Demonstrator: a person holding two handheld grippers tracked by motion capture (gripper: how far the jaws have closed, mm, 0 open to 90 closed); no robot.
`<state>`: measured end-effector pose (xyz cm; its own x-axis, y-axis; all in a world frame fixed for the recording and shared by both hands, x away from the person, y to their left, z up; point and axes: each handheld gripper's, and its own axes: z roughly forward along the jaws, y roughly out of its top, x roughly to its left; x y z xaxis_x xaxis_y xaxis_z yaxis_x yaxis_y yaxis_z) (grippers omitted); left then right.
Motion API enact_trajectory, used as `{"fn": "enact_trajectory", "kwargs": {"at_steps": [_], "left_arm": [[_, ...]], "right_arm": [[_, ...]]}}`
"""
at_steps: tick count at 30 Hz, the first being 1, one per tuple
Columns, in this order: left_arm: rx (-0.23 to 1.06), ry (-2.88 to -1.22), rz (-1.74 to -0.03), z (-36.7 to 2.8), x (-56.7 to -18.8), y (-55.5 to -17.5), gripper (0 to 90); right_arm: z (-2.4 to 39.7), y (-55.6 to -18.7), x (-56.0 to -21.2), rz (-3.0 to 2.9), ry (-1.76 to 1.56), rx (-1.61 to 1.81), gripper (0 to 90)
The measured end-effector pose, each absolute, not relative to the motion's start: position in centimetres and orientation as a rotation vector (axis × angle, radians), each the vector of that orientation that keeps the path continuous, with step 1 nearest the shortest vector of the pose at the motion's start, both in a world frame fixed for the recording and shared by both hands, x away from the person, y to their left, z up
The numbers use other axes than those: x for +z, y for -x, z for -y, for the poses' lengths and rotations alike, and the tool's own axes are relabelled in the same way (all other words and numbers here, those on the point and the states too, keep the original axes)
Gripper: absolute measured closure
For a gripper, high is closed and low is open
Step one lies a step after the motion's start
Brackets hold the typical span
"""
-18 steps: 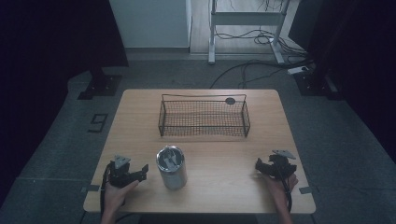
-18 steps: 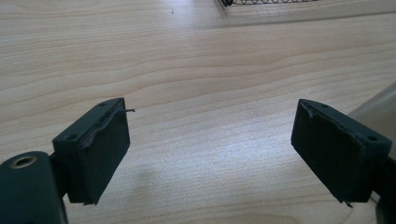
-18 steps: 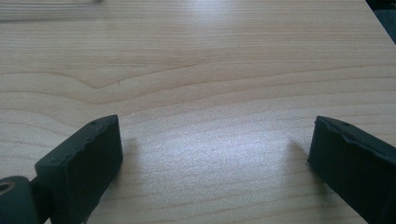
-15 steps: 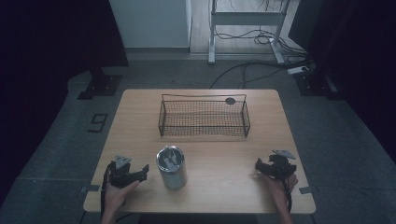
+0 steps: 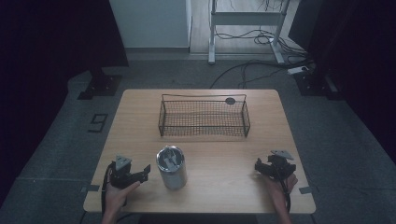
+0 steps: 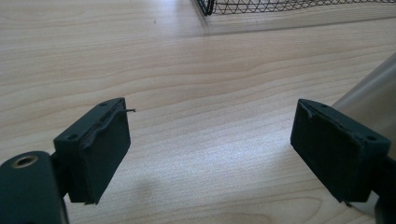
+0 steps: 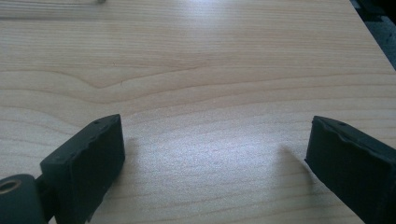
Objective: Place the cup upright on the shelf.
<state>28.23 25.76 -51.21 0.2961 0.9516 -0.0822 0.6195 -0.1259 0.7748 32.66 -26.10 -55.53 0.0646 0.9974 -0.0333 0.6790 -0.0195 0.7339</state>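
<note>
Pale wood worktop (image 5: 219, 149): black wire basket (image 5: 204, 116) at the far centre, steel tumbler (image 5: 171, 167) upright near the front edge, just right of the left gripper (image 5: 145, 170). Left gripper and right gripper (image 5: 258, 166): jaws spread wide, holding nothing, resting low over bare wood. Grey floor with cables (image 5: 252, 70) beyond; tumbler contents indistinct.

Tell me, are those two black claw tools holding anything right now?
Nothing is held. The left gripper and the right gripper both have their jaws wide apart over bare table; the metal cup stands untouched between them.
</note>
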Motion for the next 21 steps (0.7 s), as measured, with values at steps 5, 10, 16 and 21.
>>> {"fn": "enact_trajectory", "kwargs": {"at_steps": [5,10,16,21], "left_arm": [[0.578,-1.836,-1.407,-26.0,-51.1,-28.1,11.5],[0.563,-1.827,-1.403,-26.3,-50.7,-27.9,9.5],[0.537,-1.817,-1.389,-26.6,-50.1,-27.4,7.9],[0.520,-1.810,-1.328,-26.6,-48.6,-26.5,6.2]], "right_arm": [[26.2,-32.7,-55.6,-1.673,-1.766,0.702,4.3],[26.2,-32.7,-55.6,-1.666,-1.776,0.703,4.3],[26.3,-32.7,-55.6,-1.663,-1.782,0.702,4.3],[26.4,-32.7,-55.6,-1.655,-1.794,0.707,4.5]]}}
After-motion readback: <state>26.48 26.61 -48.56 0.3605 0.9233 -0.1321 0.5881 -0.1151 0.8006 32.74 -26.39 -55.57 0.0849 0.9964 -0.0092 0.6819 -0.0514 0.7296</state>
